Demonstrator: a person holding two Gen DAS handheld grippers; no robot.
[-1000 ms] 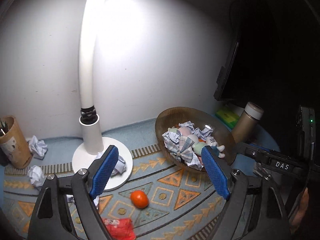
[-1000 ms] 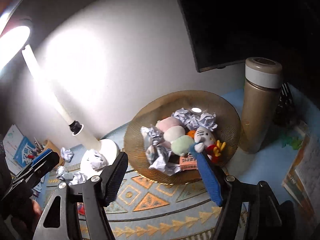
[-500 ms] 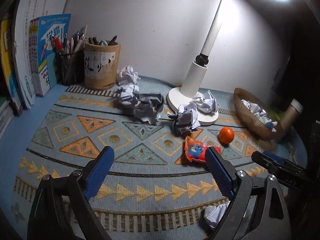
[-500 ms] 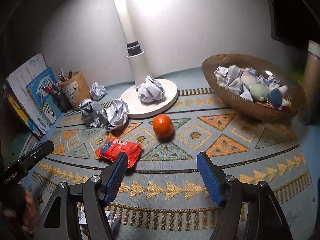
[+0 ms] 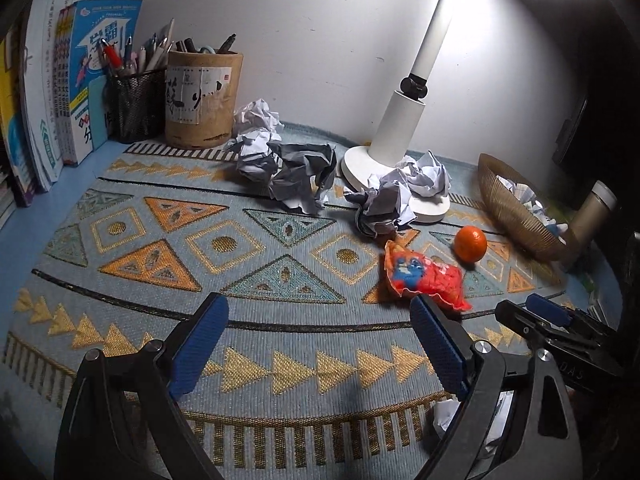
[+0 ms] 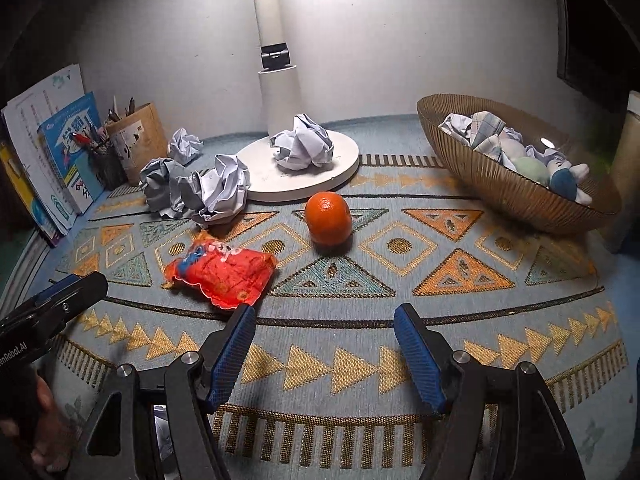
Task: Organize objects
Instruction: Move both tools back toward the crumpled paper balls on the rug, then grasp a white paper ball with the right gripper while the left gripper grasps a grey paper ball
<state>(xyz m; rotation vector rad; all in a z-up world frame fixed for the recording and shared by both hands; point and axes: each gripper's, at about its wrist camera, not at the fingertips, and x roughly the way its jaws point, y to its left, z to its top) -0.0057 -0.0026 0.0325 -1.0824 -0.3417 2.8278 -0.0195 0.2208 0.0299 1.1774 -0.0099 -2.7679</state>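
On mat (image 6: 400, 280), snack packet (image 6: 222, 272) lengthwise left-right.

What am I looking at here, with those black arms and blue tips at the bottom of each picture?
No robot: a person carries a hand-held gripper in each hand, with a camera looking along its two blue-padded fingers. One picture is from the left hand-held gripper, the other from the right hand-held gripper. Both are open and hold nothing. On the patterned mat lie an orange, a red snack bag and crumpled paper balls, one on the lamp base. A basket at the right holds paper and soft toys.
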